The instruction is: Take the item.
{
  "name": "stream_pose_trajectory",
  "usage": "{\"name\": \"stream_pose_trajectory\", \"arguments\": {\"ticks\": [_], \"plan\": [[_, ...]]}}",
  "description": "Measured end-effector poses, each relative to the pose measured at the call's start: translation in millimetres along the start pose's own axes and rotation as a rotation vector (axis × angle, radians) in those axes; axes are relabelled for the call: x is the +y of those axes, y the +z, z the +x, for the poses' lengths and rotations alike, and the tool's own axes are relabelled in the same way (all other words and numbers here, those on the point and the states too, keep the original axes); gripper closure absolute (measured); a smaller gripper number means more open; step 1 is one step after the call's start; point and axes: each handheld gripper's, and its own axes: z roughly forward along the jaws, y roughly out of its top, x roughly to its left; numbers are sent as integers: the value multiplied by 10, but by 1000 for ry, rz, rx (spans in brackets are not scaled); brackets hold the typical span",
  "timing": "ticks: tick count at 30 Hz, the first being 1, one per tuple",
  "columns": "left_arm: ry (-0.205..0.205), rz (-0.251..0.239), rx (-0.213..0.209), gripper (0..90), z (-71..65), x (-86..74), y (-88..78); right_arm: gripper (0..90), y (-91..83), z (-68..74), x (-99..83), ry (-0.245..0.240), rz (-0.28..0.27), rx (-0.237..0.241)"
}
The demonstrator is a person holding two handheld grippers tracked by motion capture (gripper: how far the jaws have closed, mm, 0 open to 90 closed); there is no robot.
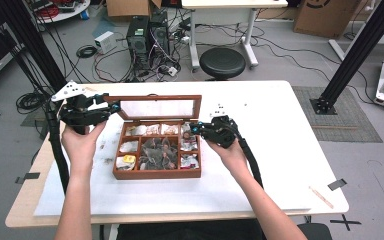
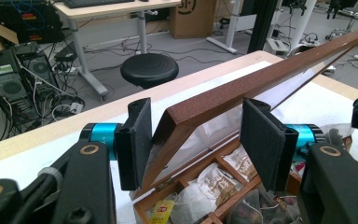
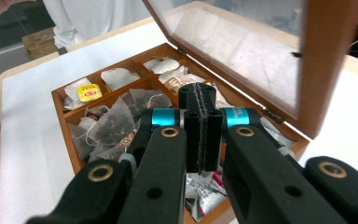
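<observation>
A wooden tea box (image 1: 130,174) sits on the white table mat, its glass-paned lid (image 1: 160,99) standing upright. My left gripper (image 1: 112,106) is at the lid's upper left corner. In the left gripper view the lid frame (image 2: 270,77) runs aslant between the two pads (image 2: 137,140), which are shut on that corner. My right gripper (image 1: 195,129) hovers over the box's right-hand compartments; in its own view this gripper (image 3: 200,93) is shut with nothing between the pads. Dark pyramid tea bags (image 1: 159,152) fill the middle compartment, and a yellow-tagged bag (image 3: 87,92) lies in a corner one.
The white mat (image 1: 280,150) has free room to the right of the box and in front of it. A thin wooden stick (image 1: 321,196) lies near the table's right edge. Beyond the far edge stand a black stool (image 1: 222,61) and computer towers (image 1: 147,32) among cables.
</observation>
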Motion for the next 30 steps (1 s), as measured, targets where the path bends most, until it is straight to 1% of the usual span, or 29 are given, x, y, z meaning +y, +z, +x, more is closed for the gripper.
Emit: {"name": "stream_pose_trajectory", "arguments": {"ticks": [3,4,10,16,19,20,21,25,27,30], "plan": [[-1,-1,-1,443,1,-1,1,900,-41,-27,-2,4,-9,-4],[-1,-2,-1,443,1,-1,2,900,-96,-58,-2,12,-16,-10],[-3,-4,0,443,1,-3,3,900,-238,-154,0,33,-48,-24],[-5,-6,1,442,1,-5,4,900,-363,-241,0,46,-73,-53],[-5,-6,1,442,1,-6,5,900,-427,-305,-5,67,-93,-64],[-5,-7,1,442,1,-6,5,900,-427,-305,-5,67,-93,-64],[-6,-8,0,442,2,-7,6,900,-468,-344,-7,77,-104,-76],[-5,-9,0,442,2,-7,6,900,-518,-392,-10,88,-114,-94],[-6,-9,1,442,2,-8,7,900,-565,-455,-10,100,-122,-111],[-6,-10,1,442,1,-9,7,900,-592,-491,-10,109,-128,-123]]}}
